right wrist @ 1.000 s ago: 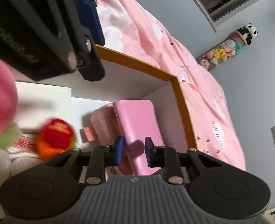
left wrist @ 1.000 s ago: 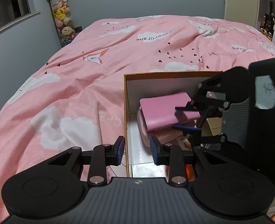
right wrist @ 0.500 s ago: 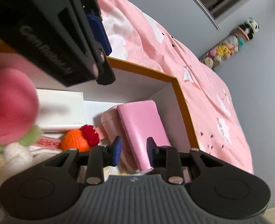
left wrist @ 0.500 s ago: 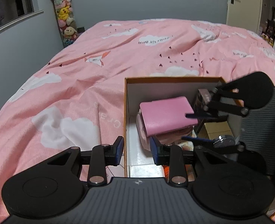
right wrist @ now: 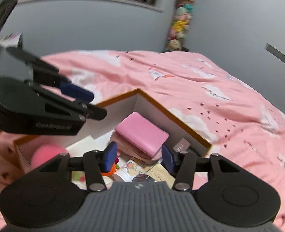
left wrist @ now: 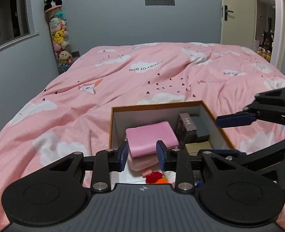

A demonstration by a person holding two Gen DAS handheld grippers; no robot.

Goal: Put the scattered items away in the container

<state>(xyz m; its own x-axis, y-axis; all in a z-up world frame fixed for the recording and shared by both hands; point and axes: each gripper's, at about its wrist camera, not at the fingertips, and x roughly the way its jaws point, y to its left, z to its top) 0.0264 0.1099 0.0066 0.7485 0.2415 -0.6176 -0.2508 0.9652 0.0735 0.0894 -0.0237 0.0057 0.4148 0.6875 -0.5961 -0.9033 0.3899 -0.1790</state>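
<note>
both claws hang over the orange-rimmed box [left wrist: 218, 123] on the bed, nothing between their pads. right claw [right wrist: 138, 157] jaws are opening, left claw [left wrist: 142, 155] opening too. pink wallet [right wrist: 142, 135] sits inside, below and just ahead of the right one, long axis slanting toward the far corner.

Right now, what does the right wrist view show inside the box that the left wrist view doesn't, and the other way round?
Only the right wrist view: a pink ball, a white box and a printed tube.
Only the left wrist view: a dark carton upright at the far end, and the open door.
Both: the box, the pink wallet, the pink bedspread and the plush-toy column.
</note>
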